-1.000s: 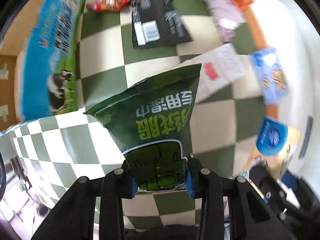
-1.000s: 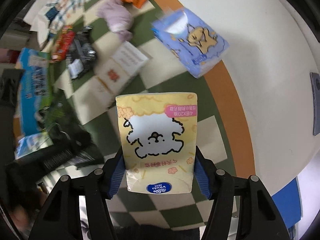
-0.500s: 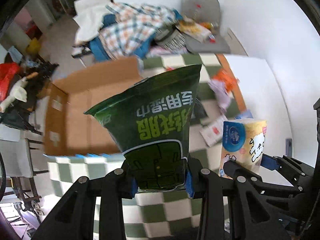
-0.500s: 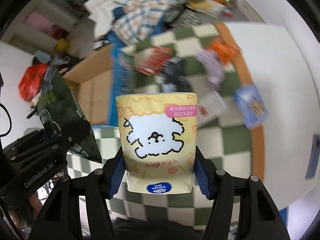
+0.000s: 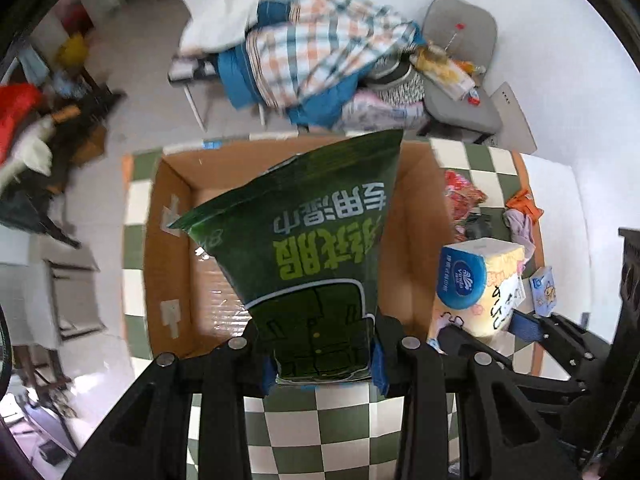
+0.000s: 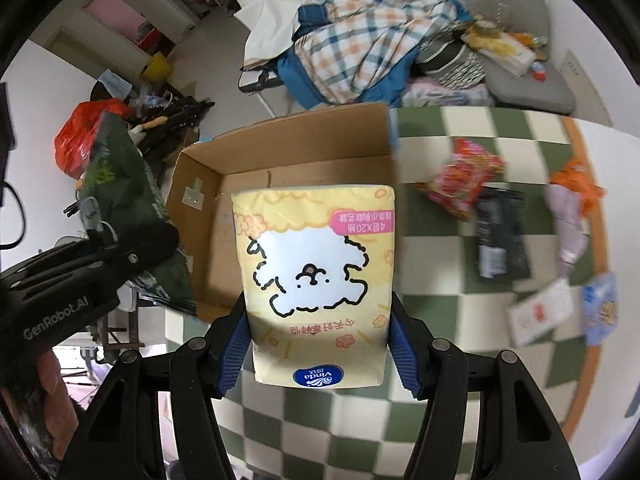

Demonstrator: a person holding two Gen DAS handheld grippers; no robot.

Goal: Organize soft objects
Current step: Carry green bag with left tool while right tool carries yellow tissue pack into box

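Note:
My left gripper (image 5: 322,364) is shut on a dark green wet-wipes pack (image 5: 312,248) and holds it upright over the near edge of an open cardboard box (image 5: 176,248). My right gripper (image 6: 318,356) is shut on a yellow Vinda tissue pack (image 6: 316,280) with a cartoon dog, held in front of the same box (image 6: 248,160). The yellow pack also shows in the left wrist view (image 5: 480,284), to the right of the box. The green pack also shows in the right wrist view (image 6: 120,176), at the left.
The box sits on a green-and-white checkered cloth (image 6: 320,432). To the right lie a red snack bag (image 6: 460,180), a black pack (image 6: 500,236), a lilac cloth (image 6: 568,224), a white pack (image 6: 540,312) and a blue tissue pack (image 6: 600,308). A chair heaped with clothes (image 6: 360,48) stands behind.
Both grippers have swung up and left from above the scattered items on the cloth to face the cardboard box, each still holding its pack.

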